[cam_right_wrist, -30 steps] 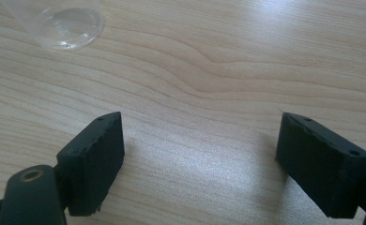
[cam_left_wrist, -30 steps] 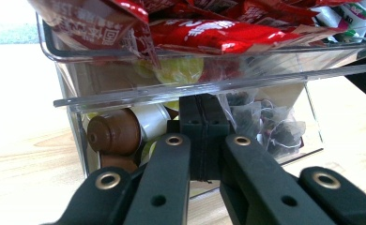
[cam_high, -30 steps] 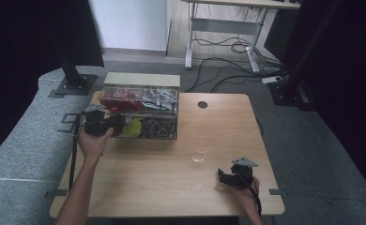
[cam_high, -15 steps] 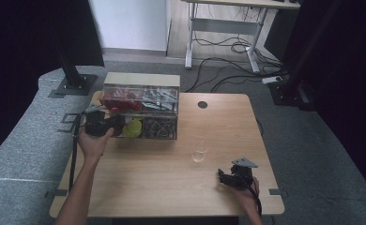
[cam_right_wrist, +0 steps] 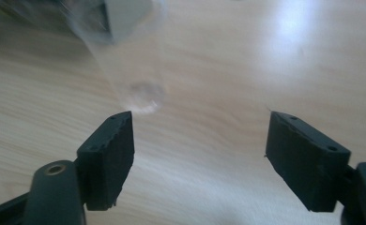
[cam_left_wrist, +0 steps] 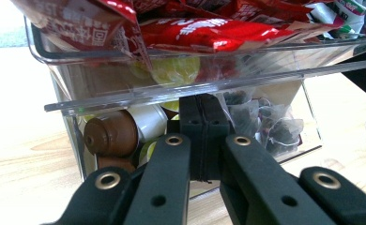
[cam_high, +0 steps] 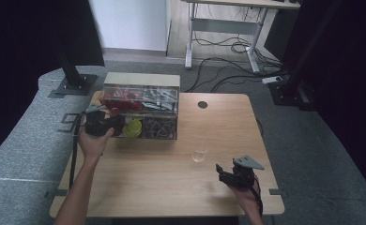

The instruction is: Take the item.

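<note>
A clear plastic organizer box (cam_high: 141,101) stands at the table's back left, with red packets (cam_left_wrist: 209,30) on top and brown and yellow capsules (cam_left_wrist: 110,136) and dark tea bags (cam_left_wrist: 265,122) in the lower drawer. My left gripper (cam_high: 117,123) is at the box's left end. Its jaws are shut, tips (cam_left_wrist: 202,105) just under the clear drawer lip; I cannot tell whether anything thin is pinched. My right gripper (cam_high: 220,172) hovers near the front right, open, and its jaws have just been closing a little with nothing between them (cam_right_wrist: 200,126). A clear cup (cam_high: 200,155) stands ahead of it, blurred (cam_right_wrist: 134,70).
The wooden table (cam_high: 162,187) has a round cable hole (cam_high: 202,104) at the back. Grey carpet surrounds it, with black stand feet at the left and right. A desk and loose cables lie beyond.
My right gripper has lifted slightly near the front right. The left gripper and the box have stayed put.
</note>
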`<state>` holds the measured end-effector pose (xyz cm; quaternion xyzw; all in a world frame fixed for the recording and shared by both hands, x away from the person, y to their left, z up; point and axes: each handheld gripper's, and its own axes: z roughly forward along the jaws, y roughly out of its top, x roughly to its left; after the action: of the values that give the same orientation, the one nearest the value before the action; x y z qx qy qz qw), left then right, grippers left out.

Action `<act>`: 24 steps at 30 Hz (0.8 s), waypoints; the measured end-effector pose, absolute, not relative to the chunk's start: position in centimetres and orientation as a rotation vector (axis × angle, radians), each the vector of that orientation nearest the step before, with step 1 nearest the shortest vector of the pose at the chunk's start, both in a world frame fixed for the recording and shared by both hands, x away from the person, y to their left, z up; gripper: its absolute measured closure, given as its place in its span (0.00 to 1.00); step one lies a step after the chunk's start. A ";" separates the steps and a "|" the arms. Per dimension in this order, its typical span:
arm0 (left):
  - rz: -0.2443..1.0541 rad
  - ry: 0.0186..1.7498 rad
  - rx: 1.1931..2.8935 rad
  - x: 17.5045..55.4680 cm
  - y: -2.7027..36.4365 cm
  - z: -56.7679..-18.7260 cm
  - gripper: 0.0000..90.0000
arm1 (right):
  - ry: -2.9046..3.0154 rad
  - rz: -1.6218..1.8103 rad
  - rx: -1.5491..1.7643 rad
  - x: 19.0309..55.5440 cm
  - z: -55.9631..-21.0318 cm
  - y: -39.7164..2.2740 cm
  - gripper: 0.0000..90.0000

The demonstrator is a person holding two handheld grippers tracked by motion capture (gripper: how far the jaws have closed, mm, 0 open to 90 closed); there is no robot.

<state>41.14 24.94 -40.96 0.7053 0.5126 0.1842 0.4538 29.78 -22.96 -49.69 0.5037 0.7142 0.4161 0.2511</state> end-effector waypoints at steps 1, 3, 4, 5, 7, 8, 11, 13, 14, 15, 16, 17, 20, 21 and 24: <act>0.455 1.266 1.743 41.2 24.9 -41.0 1.00 | 1.943 1.149 1.355 29.7 -49.1 -22.7 0.30; 0.454 1.271 1.747 41.3 25.0 -41.1 1.00 | 1.941 1.182 1.322 29.6 -48.1 -22.2 0.31; 0.454 1.272 1.748 41.3 24.9 -41.1 1.00 | 1.941 1.203 1.312 29.6 -47.6 -22.0 0.32; 0.453 1.272 1.748 41.3 24.9 -41.1 1.00 | 1.942 1.224 1.299 29.6 -47.2 -21.7 0.33; 0.451 1.272 1.748 41.3 24.9 -41.1 1.00 | 1.948 1.261 1.277 29.7 -46.5 -21.1 0.35; 0.450 1.272 1.747 41.3 25.0 -41.1 1.00 | 1.955 1.270 1.265 29.8 -46.2 -20.7 0.35; 0.446 1.275 1.746 41.3 25.1 -41.0 1.00 | 1.990 1.282 1.229 30.3 -45.5 -19.5 0.39; 0.444 1.277 1.743 41.3 25.1 -41.0 1.00 | 2.017 1.295 1.205 30.7 -45.1 -18.8 0.41; 0.445 1.278 1.745 41.3 25.1 -41.0 1.00 | 2.030 1.299 1.193 31.0 -44.9 -18.3 0.42; 0.446 1.279 1.745 41.3 25.1 -41.0 1.00 | 2.039 1.299 1.185 31.2 -44.8 -17.9 0.42; 0.446 1.278 1.745 41.3 25.1 -41.0 1.00 | 2.047 1.300 1.183 31.5 -44.7 -17.6 0.42; 0.448 1.276 1.745 41.3 25.1 -41.0 1.00 | 2.051 1.303 1.180 31.7 -44.6 -17.4 0.43; 0.447 1.278 1.746 41.3 25.1 -41.1 1.00 | 2.066 1.309 1.180 32.5 -44.5 -16.5 0.44; 0.446 1.278 1.748 41.3 25.1 -41.1 1.00 | 2.070 1.310 1.181 32.8 -44.5 -16.2 0.44; 0.447 1.278 1.747 41.4 25.1 -41.1 1.00 | 2.085 1.317 1.174 33.4 -44.6 -15.4 0.47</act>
<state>41.35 25.07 -41.07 0.7064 0.5165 0.1806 0.4490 33.39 -15.44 -44.60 0.4207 0.7474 0.4720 0.2040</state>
